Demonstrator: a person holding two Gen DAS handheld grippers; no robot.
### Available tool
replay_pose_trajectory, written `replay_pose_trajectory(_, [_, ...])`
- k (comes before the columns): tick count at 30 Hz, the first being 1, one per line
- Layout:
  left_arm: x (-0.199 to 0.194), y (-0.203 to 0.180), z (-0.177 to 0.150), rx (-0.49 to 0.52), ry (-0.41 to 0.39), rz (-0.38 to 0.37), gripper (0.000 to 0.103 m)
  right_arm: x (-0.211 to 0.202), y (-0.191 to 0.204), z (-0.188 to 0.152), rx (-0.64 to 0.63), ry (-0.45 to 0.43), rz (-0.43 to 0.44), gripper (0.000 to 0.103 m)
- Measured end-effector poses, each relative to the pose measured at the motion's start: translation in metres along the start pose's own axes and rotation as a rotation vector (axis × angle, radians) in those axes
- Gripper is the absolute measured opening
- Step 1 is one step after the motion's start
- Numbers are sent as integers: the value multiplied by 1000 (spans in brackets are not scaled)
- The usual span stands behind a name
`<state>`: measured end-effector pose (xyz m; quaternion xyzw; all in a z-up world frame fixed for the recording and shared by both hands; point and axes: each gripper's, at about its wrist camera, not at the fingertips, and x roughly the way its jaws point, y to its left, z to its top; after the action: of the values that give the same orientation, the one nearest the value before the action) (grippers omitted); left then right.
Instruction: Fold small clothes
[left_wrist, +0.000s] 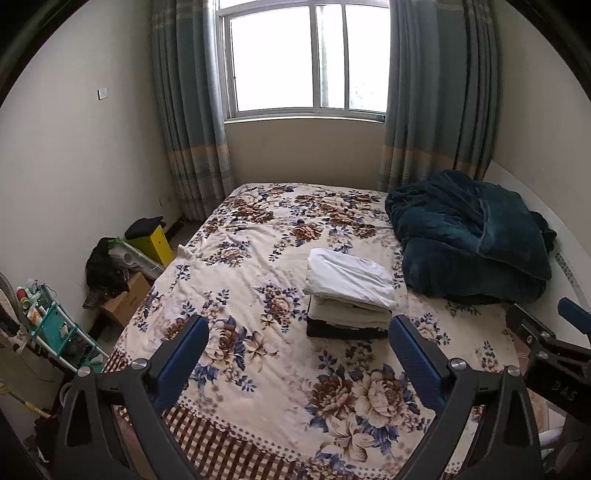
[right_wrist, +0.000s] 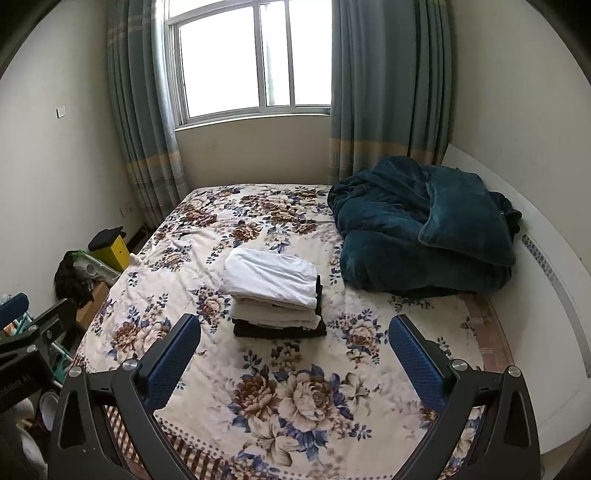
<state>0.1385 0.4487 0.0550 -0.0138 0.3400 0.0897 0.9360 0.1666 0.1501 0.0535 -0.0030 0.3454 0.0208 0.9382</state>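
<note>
Nearest to me, my left claw is spread wide with nothing between its blue pads, hanging above the foot of the bed. My right claw is spread just as wide and equally empty; in the left view its body sits at the right edge, where I read "245" or similar, though too blurred to be sure.

Beyond the fingertips, the stack of folded clothes sits on the floral bedspread near the middle of the bed. A white piece is on top, cream ones under it, a dark one at the bottom. Its long axis runs roughly across the bed, tilted slightly.

Further back on the right, a teal blanket lies heaped by the white headboard. At the far wall, blue-grey curtains flank a bright window. Boxes and clutter sit on the floor to the left.
</note>
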Motion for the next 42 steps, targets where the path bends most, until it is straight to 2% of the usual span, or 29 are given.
replay_pose_trajectory(24, [1,-13,3,3,-2,-4,100,15,-8,4,-11,14,-2,103])
replay_pose_trajectory(42, [-1,-19,4,8,-2,-14,100,19,-15,-12,-8,16,-13,103])
